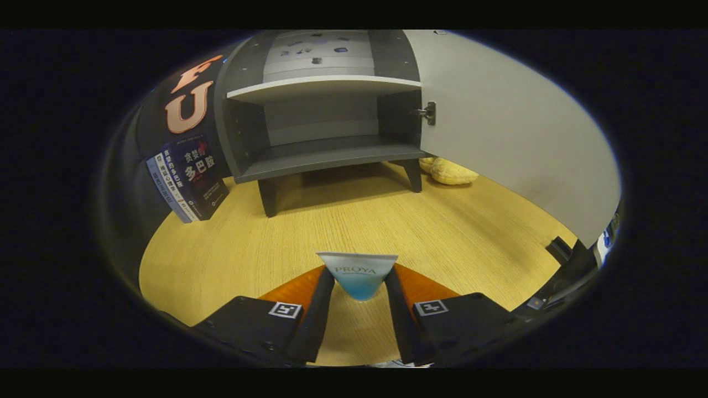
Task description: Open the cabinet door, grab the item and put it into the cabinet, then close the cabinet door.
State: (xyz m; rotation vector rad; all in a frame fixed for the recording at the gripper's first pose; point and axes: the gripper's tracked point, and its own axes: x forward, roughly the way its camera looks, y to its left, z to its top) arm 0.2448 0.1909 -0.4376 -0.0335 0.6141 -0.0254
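Hand-held gripper (359, 287) pinching tube (358, 273) between both fingers | cabinet (326, 121) ahead, door (509, 138) open | step: carrying tube | next: reach forward to cabinet's lower shelf (332, 157)

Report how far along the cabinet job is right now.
Done: the cabinet door stands swung open, and the tube is gripped between both fingers of the gripper. In hand: the tube is held above the wooden table, short of the cabinet. Left: set it on a shelf, then close the door.
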